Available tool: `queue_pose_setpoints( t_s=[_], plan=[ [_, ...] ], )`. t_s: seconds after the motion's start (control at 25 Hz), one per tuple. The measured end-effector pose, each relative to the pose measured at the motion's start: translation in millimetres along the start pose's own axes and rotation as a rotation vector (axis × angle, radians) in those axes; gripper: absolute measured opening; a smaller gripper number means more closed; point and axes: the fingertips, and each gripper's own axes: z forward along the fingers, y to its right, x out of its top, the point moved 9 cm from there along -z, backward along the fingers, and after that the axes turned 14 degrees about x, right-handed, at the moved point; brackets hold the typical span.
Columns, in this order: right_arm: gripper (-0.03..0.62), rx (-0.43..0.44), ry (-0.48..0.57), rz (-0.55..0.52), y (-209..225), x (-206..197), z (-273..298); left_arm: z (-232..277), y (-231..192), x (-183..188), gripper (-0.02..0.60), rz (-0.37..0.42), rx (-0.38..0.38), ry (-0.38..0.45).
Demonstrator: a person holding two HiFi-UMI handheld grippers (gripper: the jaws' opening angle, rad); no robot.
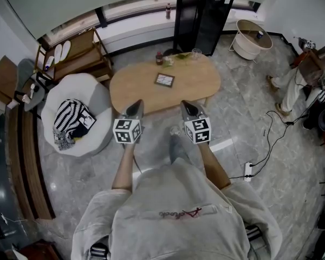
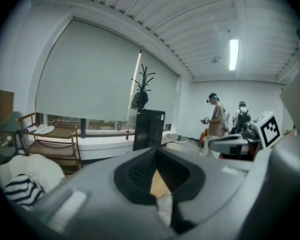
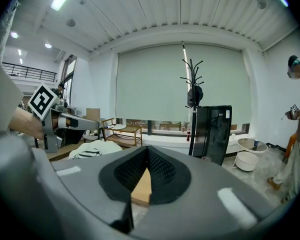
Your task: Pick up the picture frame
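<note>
Wooden bench (image 1: pixel 131 89) carries the picture frame (image 1: pixel 164 80); we hold our left claw (image 1: pixel 135 109) and right claw (image 1: pixel 188 108) clenched and empty, both well apart from it.

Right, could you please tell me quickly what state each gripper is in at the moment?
Left gripper: closed, holding nothing.
Right gripper: closed, holding nothing.

An oval wooden table (image 1: pixel 195 88) is seen on a marbled floor (image 1: pixel 244 118). A small dark bottle (image 1: pixel 159 58) and a glass (image 1: pixel 196 53) are set at the table's far edge. Beyond the table a black refrigerator (image 1: pixel 203 18) is placed. Left of the table, a white armchair (image 1: pixel 95 99) is draped with a striped cloth (image 1: pixel 69 118). Right of the table, a person (image 1: pixel 290 88) is seen standing.
</note>
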Motion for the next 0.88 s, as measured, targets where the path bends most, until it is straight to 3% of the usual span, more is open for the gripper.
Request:
queue_pose_setpoints(
  t_s=[0.88],
  plan=[
    [0.006,-0.004,-0.006,0.016,79,12,58,95,-11,26,0.000,0.009,-0.006,-0.006]
  ],
)
